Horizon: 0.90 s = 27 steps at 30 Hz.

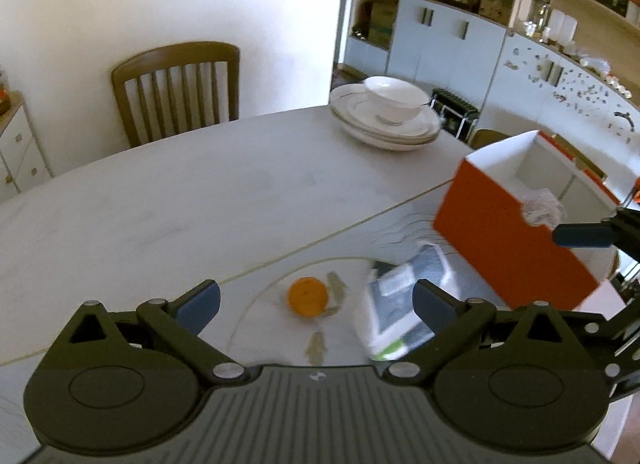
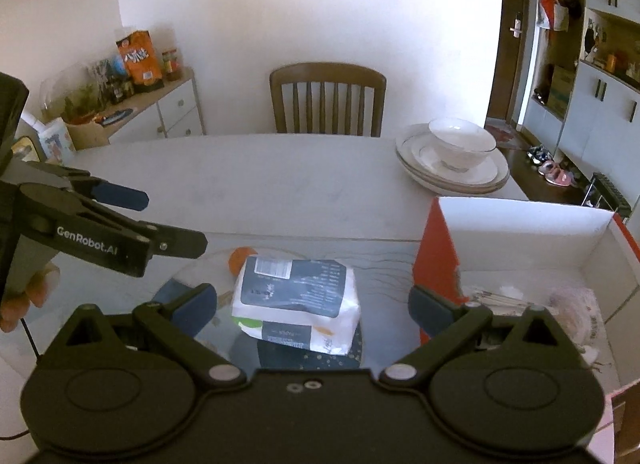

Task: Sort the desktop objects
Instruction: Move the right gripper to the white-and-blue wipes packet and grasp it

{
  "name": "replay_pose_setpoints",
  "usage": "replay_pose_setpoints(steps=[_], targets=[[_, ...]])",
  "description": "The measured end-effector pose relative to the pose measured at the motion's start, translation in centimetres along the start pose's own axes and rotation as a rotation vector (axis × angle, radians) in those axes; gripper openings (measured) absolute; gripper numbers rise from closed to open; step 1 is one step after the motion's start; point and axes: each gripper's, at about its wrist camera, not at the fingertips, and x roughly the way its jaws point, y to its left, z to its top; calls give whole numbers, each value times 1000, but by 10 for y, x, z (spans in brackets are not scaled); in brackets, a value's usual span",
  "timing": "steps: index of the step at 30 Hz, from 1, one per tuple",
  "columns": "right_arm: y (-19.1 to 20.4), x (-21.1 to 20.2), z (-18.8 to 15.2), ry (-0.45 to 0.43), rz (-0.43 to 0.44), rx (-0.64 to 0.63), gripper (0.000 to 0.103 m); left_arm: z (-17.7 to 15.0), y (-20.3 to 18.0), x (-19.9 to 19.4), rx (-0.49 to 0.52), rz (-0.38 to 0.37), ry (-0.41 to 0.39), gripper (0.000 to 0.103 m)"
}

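Note:
An orange fruit (image 1: 307, 297) lies on the glass table top, between my left gripper's (image 1: 316, 300) open jaws and a little beyond them. A white and dark tissue pack (image 1: 400, 304) lies right of it. In the right wrist view the pack (image 2: 296, 296) sits between my right gripper's (image 2: 312, 304) open jaws, with the orange (image 2: 239, 258) partly hidden behind it. An orange box (image 2: 520, 256) with a white inside stands at the right and holds crumpled plastic (image 2: 568, 304). The left gripper (image 2: 132, 220) shows at the left there.
Stacked white plates with a bowl (image 1: 390, 112) stand at the table's far right edge. A wooden chair (image 1: 176, 88) stands behind the table (image 1: 180, 200). A sideboard (image 2: 160, 104) with snacks is at the far left. Shelves (image 1: 500, 24) line the right wall.

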Motion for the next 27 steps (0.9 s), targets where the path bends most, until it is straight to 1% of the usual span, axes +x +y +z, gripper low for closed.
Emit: replay_pose_setpoints(steps=[6, 12, 19, 24, 27], targets=[[-3, 23, 9, 22, -43, 56, 102, -2, 9, 20, 24, 43, 13, 103], [-11, 51, 17, 58, -88, 145, 102, -5, 13, 39, 63, 55, 30, 103], [-15, 81, 23, 120, -118, 228, 102, -9, 14, 59, 79, 51, 59, 103], [-12, 101, 28, 165, -149, 247, 102, -11, 16, 69, 85, 44, 77, 103], [-16, 114, 30, 194, -173, 309, 102, -11, 18, 76, 84, 38, 85, 103]])
